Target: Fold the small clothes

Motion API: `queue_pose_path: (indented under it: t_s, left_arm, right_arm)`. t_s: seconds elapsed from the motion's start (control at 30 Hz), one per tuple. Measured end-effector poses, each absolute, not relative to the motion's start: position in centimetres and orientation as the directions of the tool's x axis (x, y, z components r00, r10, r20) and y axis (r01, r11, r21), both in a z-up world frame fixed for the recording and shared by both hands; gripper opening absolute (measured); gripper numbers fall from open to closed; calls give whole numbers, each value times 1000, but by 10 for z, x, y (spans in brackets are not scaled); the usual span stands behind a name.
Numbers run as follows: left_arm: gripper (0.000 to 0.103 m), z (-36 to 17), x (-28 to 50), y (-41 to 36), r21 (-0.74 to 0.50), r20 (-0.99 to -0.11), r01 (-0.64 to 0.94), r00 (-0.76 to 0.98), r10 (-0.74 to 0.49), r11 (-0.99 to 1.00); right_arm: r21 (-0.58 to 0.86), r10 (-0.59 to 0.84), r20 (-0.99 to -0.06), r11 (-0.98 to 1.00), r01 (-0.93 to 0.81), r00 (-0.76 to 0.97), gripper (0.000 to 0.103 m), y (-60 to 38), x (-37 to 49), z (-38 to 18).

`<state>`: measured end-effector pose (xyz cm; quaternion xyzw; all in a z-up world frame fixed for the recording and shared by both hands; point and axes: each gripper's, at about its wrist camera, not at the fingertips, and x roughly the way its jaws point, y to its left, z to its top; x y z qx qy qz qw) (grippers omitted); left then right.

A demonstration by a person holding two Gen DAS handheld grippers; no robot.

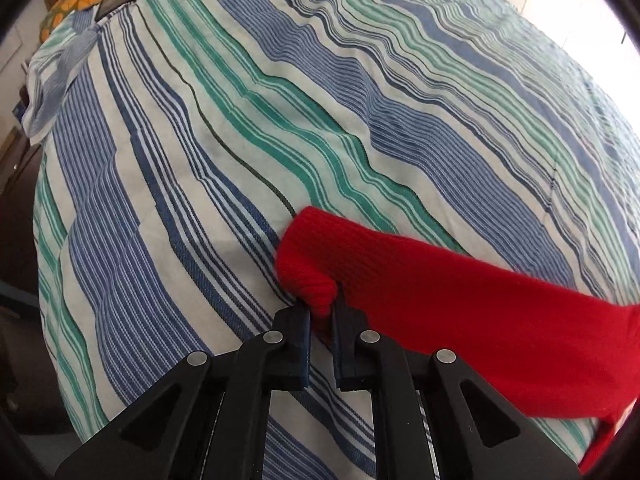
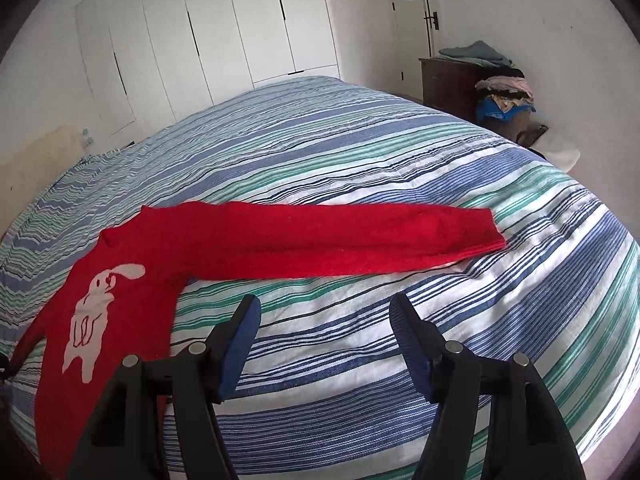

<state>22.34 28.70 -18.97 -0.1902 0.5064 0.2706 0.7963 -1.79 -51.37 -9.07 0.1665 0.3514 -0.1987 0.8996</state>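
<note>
Bedroom, striped bedspread (image 2: 360,152). Red knit sweater (image 2: 200,240) spread flat there: soft, light, floppy. Left gripper (image 1: 322,312) pinching 1 sleeve cuff. Right gripper (image 2: 324,312) wide, empty; best on far cuff.

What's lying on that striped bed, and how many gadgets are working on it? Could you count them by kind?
Red sweater: 1
Hand-held grippers: 2, the left pinching a fold of the sweater, the right open over the striped bedspread
Total: 3
</note>
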Motion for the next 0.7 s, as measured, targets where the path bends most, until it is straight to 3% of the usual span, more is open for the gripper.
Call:
queue_pose_path:
  t_s: [0.13, 0.2, 0.23, 0.27, 0.3, 0.33, 0.37, 0.43, 0.5, 0.6, 0.7]
  left_arm:
    - [9, -195, 227, 285, 17, -906, -611, 325, 270, 792]
    - [14, -193, 227, 280, 50, -903, -584, 320, 287, 810]
    - [20, -190, 227, 278, 50, -904, -571, 322, 280, 819]
    - [38, -185, 225, 276, 48, -908, -559, 321, 270, 827]
    - [48, -175, 216, 274, 41, -913, -543, 321, 253, 839]
    - [56, -164, 205, 271, 31, -911, -529, 334, 242, 848]
    - [56, -155, 197, 268, 16, -908, -512, 352, 227, 859]
    - [56, -132, 159, 248, -54, -907, -415, 401, 129, 908]
    - [57, -118, 116, 210, -178, -910, -264, 411, -56, 948]
    - [57, -126, 79, 148, -332, -902, -54, 310, -300, 942]
    - [57, -153, 55, 83, -407, -895, 66, 172, -412, 911]
  right_arm:
    - [174, -240, -703, 854, 490, 669, 66, -518, -19, -92]
    - [172, -235, -710, 856, 487, 664, 66, -518, -18, -94]
    - [169, -229, -714, 861, 480, 661, 66, -518, -16, -94]
    - [171, -213, -720, 868, 467, 660, 66, -516, -14, -94]
    - [184, -183, -730, 875, 447, 658, 66, -515, -12, -94]
    - [205, -145, -743, 880, 428, 653, 66, -513, -11, -93]
    - [244, -90, -757, 880, 408, 647, 66, -511, -12, -91]
    - [344, 44, -784, 861, 374, 620, 67, -503, -20, -89]
    - [452, 208, -805, 821, 349, 555, 67, -487, -32, -92]
    - [619, 467, -765, 723, 307, 444, 67, -448, -52, -107]
    - [622, 532, -774, 741, 252, 344, 67, -404, -58, -122]
